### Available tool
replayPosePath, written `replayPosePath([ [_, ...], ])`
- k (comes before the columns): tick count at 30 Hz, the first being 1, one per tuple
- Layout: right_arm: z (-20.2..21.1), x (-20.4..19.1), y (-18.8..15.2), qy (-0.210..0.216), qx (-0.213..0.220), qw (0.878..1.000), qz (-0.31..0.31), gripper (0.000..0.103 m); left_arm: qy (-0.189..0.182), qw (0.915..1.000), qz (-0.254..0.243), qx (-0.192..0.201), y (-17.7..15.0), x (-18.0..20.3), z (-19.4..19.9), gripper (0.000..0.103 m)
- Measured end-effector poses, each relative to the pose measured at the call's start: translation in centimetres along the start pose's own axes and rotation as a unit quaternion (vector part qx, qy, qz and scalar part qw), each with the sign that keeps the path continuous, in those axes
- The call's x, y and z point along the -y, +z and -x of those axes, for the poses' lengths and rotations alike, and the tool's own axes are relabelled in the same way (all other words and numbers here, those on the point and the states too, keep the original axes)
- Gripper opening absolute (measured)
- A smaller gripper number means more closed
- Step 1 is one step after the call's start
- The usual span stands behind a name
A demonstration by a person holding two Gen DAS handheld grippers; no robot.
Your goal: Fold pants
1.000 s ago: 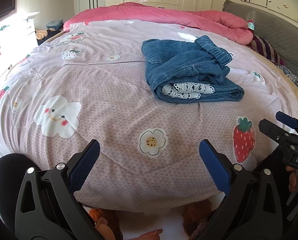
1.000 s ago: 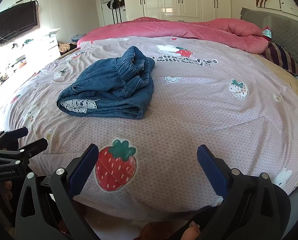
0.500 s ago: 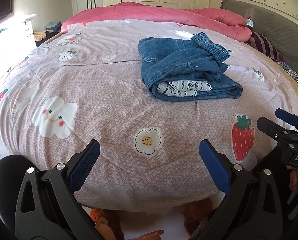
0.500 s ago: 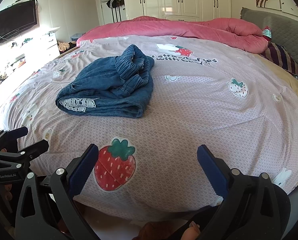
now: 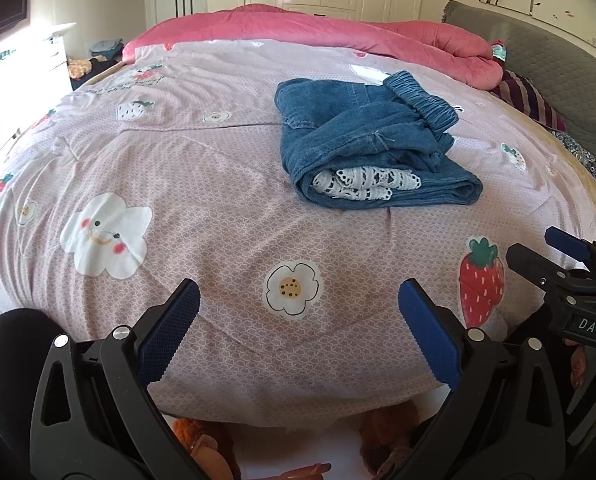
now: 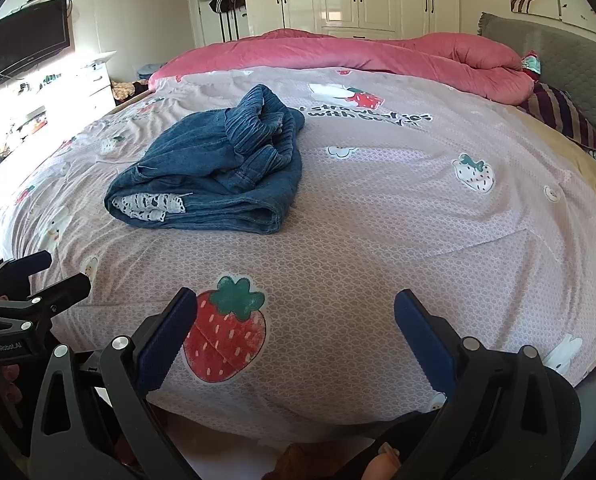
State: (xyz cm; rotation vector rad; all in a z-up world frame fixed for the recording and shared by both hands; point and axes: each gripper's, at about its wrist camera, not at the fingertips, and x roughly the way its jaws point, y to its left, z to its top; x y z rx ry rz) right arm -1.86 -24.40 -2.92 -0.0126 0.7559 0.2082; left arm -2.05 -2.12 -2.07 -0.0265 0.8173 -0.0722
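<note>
Denim is the only thing on the bed that matters here: the bundled blue denim pants with white lace trim (image 5: 372, 148) lie on the pink cartoon-print quilt (image 5: 178, 184), well apart from both tools and nearer the far half of the bed (image 6: 578, 168). Compared with a second ago the bundle itself looks unaltered, the same loose heap with the elastic waistband (image 6: 258, 120) humped on top and the lace hem poking out at the near end. What has shifted is the viewpoint: in the left wrist view the pants sit slightly lower and larger in frame, so the left gripper (image 5: 298, 332) has crept a little closer, while the right gripper (image 6: 296, 332) has barely moved. Both sets of jaws stand wide apart and hold nothing, hovering over the near edge of the quilt by the printed red strawberry (image 6: 226, 328).

I judge the fold as either roughly done or not properly begun; the heap is rumpled rather than flat, so an approach to spread or tidy it seems the likely next step.
</note>
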Motion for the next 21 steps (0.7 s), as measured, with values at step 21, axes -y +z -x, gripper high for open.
replayPosePath([
  [21,-2.8,11.9,7.5,-0.107,0.018,0.99,-0.086,0.098,0.101,0.9877,0.105,-0.057,10.5,-15.3,-6.5,0.093],
])
